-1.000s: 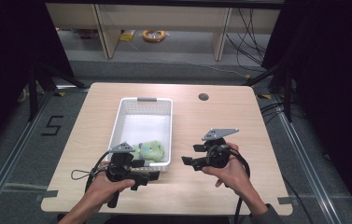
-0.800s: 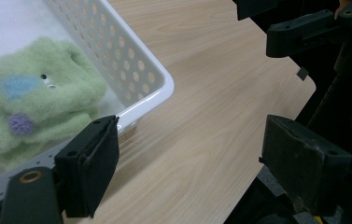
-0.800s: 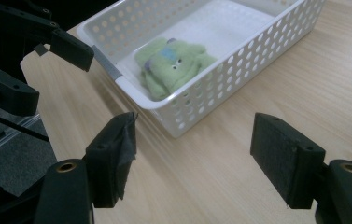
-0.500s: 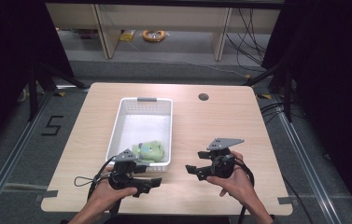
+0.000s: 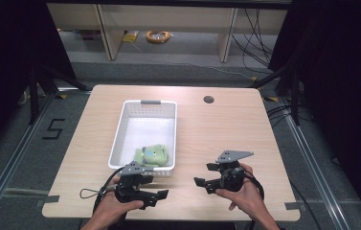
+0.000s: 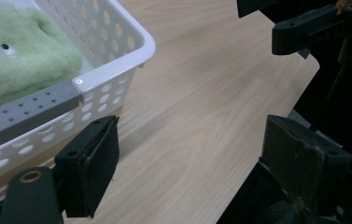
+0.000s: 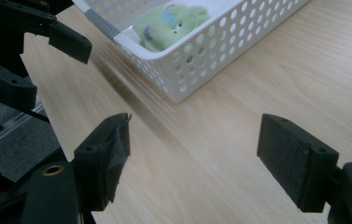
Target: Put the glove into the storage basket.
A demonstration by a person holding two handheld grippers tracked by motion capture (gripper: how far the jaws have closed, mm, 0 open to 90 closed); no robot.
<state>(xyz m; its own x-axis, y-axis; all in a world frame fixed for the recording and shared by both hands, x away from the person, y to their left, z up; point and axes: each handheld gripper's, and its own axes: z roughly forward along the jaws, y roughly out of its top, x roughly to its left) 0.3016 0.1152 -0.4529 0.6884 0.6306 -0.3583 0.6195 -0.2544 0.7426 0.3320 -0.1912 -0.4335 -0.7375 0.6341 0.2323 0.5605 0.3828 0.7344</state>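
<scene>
Both grippers low at near edge of table, jaws spread wide, nothing between them. Left gripper (image 5: 156, 193) sits just short of the basket's near end, jaws pointing right across the table; person's left hand (image 5: 116, 208) wraps its grip, cable looping out to the left. Right gripper (image 5: 203, 175) well to the right of the basket, jaws pointing left toward the other gripper, grey three-cornered plate on top; right hand (image 5: 242, 191) holds it from behind.

Table (image 5: 216, 129): pale wood-grain top, small dark round hole near far right. Surface bare around the grippers.

Basket (image 5: 120, 129): white, perforated walls, long axis running away from the person, left of table centre, grey handle strip at near and far ends. In left gripper view its near corner (image 6: 117, 70) sits just beyond the left jaw, apart from it.

Soft toy (image 5: 152, 155): pale green, fuzzy, with a blue patch and small dark eyes, lying inside the basket at its near end. Right gripper view shows it (image 7: 171, 23) over the basket wall, against the near corner
</scene>
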